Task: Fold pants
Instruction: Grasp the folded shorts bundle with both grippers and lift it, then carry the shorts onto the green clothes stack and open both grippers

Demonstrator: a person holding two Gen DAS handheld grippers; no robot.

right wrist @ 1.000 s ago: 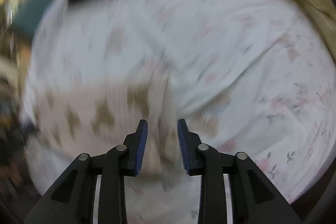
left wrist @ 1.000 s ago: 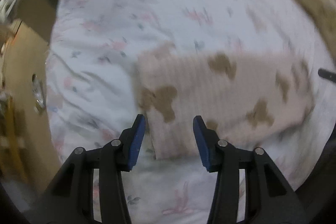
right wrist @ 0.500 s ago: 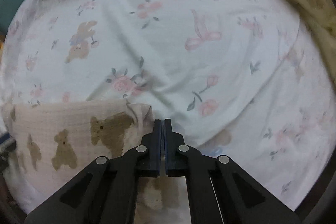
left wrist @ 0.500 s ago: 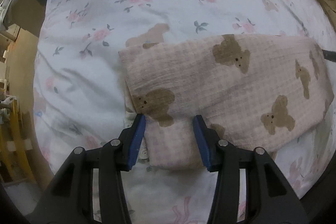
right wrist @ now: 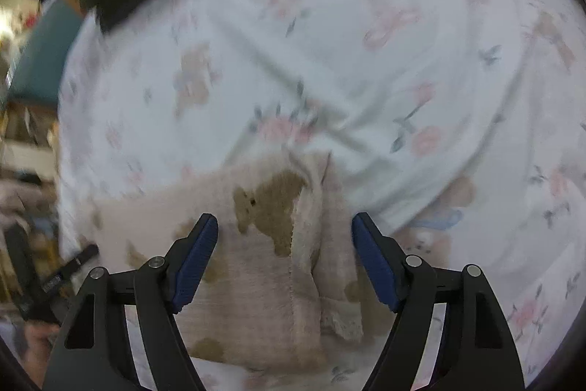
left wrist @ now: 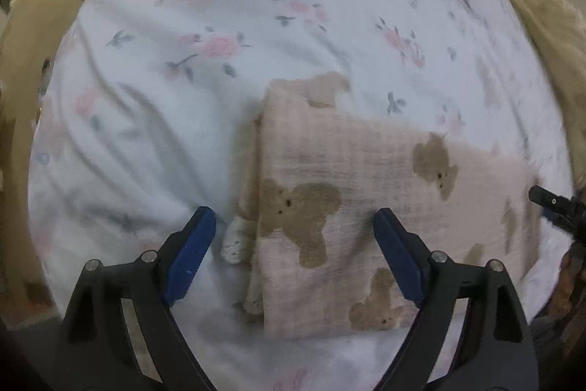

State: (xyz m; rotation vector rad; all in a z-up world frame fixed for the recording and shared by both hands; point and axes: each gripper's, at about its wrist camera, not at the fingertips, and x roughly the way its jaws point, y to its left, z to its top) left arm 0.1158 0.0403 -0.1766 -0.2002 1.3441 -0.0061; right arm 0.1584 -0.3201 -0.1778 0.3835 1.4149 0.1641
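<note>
While both grippers gape, pants lie between—untouched.

Folded pink bear-print pants on bedsheet

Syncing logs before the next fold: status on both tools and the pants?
Left tool open, empty, over pants. Right tool open, empty, over the other end. Pants folded, flat on floral sheet. Nothing in the way.
</note>
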